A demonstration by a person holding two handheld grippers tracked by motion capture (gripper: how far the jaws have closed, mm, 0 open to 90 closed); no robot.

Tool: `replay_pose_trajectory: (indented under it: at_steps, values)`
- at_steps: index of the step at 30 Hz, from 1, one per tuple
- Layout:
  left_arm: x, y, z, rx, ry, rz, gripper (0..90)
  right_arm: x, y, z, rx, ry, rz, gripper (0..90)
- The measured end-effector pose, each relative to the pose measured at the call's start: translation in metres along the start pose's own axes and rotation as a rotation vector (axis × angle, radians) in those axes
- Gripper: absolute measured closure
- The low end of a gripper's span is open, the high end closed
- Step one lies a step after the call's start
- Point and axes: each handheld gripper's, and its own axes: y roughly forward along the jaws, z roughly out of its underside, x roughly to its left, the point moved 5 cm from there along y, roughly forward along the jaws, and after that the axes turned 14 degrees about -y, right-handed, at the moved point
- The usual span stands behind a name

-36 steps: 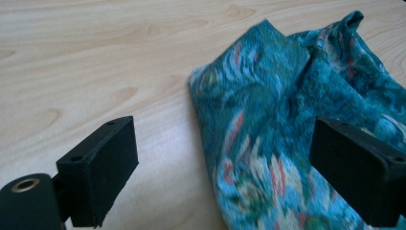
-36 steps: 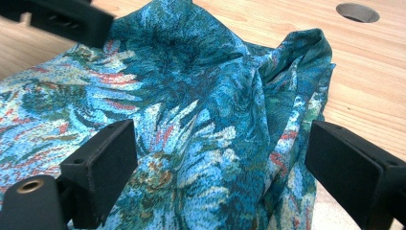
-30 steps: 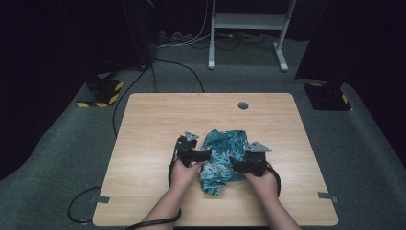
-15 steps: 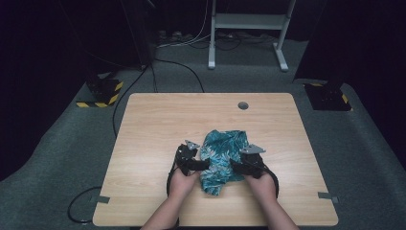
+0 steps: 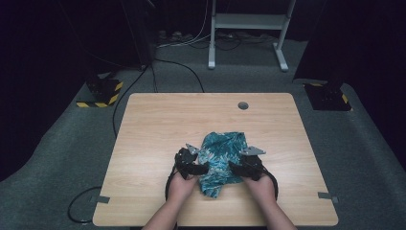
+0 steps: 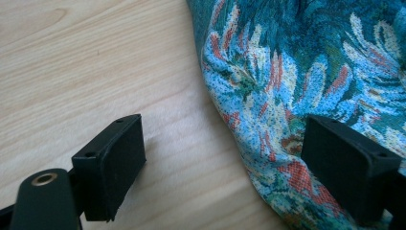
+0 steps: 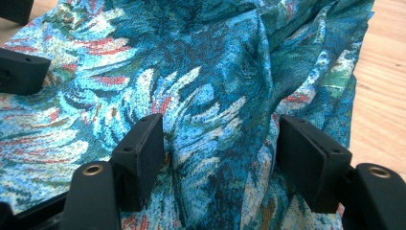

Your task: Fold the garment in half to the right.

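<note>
A teal cloth [image 5: 221, 158] with a red and white leaf pattern lies crumpled on the wooden table [image 5: 158, 124], near its front edge. My left gripper [image 5: 200, 168] sits at the cloth's left edge. In the left gripper view, the left gripper [image 6: 222, 139] is open: one jaw is over bare wood, the other over the cloth [image 6: 297, 72], after closing slightly. My right gripper [image 5: 235, 167] is at the cloth's right side. The right gripper [image 7: 222, 129] has just been closing and is shut on a bunched fold of the cloth [image 7: 215, 72]. The left gripper [image 7: 21, 40] shows at the upper left.
A round cable hole [image 5: 243, 105] sits near the table's far edge. On the floor beyond are black cables [image 5: 182, 67], a white stand's base [image 5: 246, 28] and two yellow-and-black striped feet [image 5: 103, 93]. Both forearms come in over the table's front edge.
Both hands have drawn a little toward the table's front edge, the left more. The right gripper's jaws have narrowed onto the cloth's fold, which is now bunched between them.
</note>
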Motion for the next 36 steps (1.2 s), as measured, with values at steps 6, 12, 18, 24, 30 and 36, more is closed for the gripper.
replay_pose_trajectory:
  at_steps: [6, 12, 18, 24, 30, 36]
  values:
    - [0.005, -0.012, 0.013, -0.009, -0.004, -0.005, 15.3, 0.017, -0.006, 0.002, -0.006, -0.014, -0.015, 32.9]
    - [0.007, -0.026, 0.029, -0.040, -0.009, -0.002, 16.7, 0.034, -0.014, 0.007, -0.022, -0.025, -0.026, 32.2]
    - [0.010, -0.032, 0.032, -0.031, -0.024, 0.025, 16.8, 0.041, -0.017, 0.008, -0.016, -0.031, -0.039, 25.3]
    - [0.015, -0.033, -0.006, -0.087, 0.004, 0.068, 15.2, 0.025, -0.022, -0.004, -0.070, -0.014, -0.003, 24.1]
    - [0.013, -0.013, -0.050, -0.088, 0.039, 0.134, 13.8, 0.003, -0.021, -0.023, -0.124, -0.036, 0.009, 26.9]
    - [0.013, 0.003, -0.067, -0.088, -0.003, 0.145, 16.2, -0.004, -0.015, -0.034, -0.123, -0.032, 0.030, 45.4]
